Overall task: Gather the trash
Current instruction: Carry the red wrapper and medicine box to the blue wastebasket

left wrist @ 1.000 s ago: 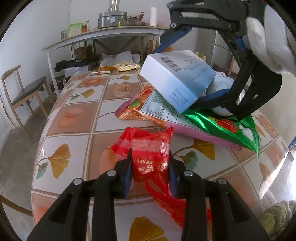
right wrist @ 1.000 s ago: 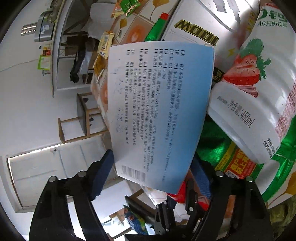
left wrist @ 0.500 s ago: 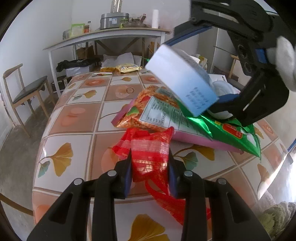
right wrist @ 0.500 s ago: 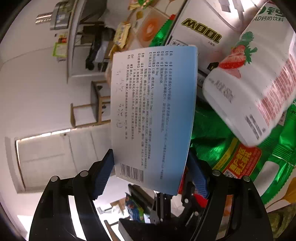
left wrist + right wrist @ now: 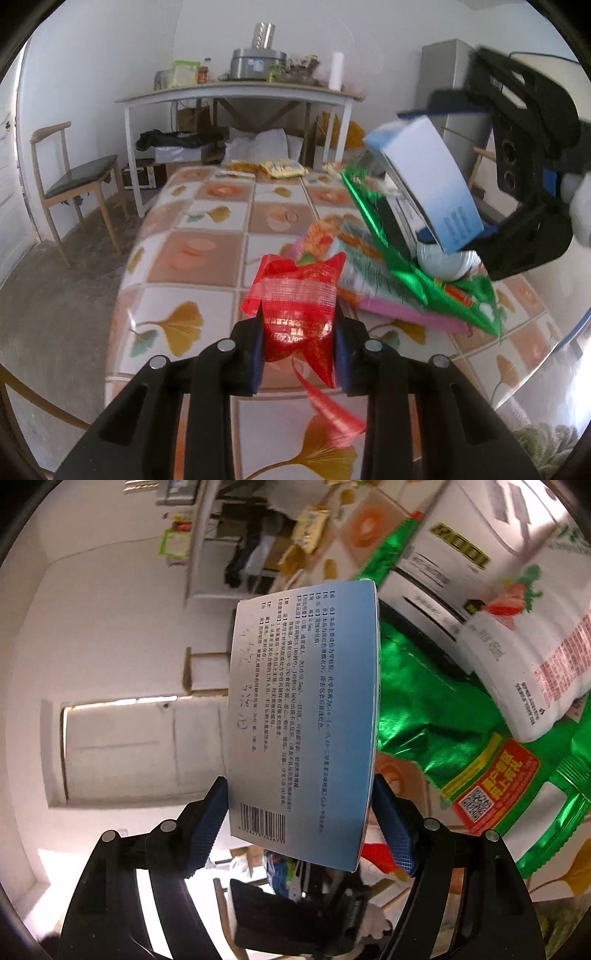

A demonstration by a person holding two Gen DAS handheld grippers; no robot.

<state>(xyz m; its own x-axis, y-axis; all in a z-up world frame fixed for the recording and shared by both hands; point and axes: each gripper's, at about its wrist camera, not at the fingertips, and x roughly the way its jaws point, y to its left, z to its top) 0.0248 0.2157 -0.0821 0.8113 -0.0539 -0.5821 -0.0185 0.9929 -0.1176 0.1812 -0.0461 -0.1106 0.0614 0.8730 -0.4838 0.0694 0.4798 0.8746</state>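
Note:
A crumpled red wrapper [image 5: 301, 314] is pinched in my left gripper [image 5: 299, 350], lifted a little above the tiled table [image 5: 207, 258]. My right gripper [image 5: 299, 827] is shut on a blue-and-white medicine box [image 5: 303, 720]; the same box [image 5: 428, 181] shows at the upper right of the left wrist view, held in the air over a pile of trash. That pile holds a green foil bag [image 5: 417, 273], a pink-edged snack bag [image 5: 354, 266] and a white strawberry drink bottle [image 5: 528, 657].
A white carton with "100W" print [image 5: 454, 561] lies by the bottle. Yellow snack packets [image 5: 280, 168] sit at the table's far end. Beyond stand a white side table [image 5: 236, 96] with pots and a wooden chair [image 5: 74, 177] on the left.
Both grippers have risen. The red wrapper has come up off the table. The box has moved up and to the right and rolled, away from the pile.

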